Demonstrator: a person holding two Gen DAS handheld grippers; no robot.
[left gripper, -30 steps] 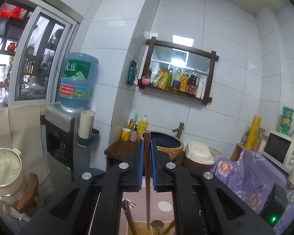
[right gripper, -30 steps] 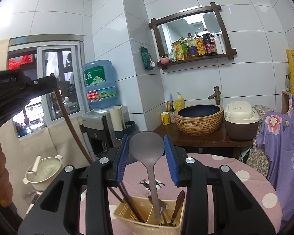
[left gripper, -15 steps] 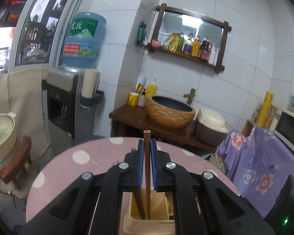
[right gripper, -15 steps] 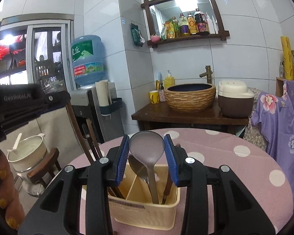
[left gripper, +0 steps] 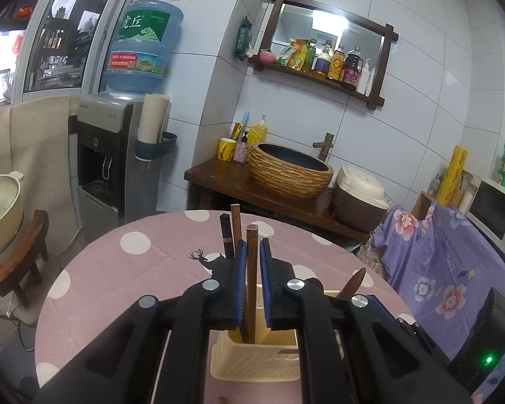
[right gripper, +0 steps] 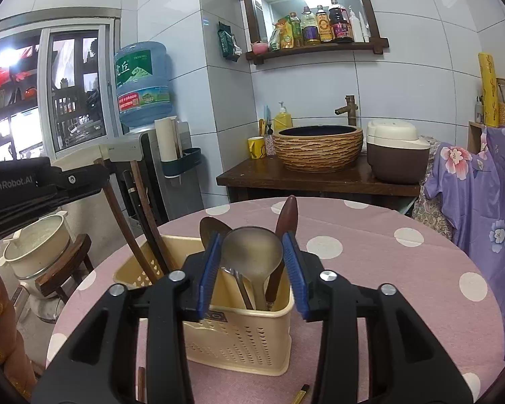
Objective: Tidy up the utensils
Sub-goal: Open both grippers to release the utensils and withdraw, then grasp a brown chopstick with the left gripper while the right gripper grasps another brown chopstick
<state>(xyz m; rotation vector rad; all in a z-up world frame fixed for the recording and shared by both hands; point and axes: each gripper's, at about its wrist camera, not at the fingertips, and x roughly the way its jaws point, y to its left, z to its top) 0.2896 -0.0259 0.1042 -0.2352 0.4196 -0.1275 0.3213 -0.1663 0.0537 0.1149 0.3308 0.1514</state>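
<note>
We are opening both jaws: our left gripper (left gripper: 250,259), marked "GenRobot.AI", is freeing a brown chopstick (left gripper: 251,262), our right gripper (right gripper: 250,262) a grey ladle (right gripper: 252,252), over the holder (right gripper: 239,333).

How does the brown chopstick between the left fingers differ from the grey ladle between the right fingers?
The brown chopstick is a thin, straight wooden stick; the grey ladle is metal-looking with a wide round bowl on top. The chopstick stands in the left compartment of the cream basket, the ladle in the right one. Both stand upright in the basket, between opening jaws.
</note>
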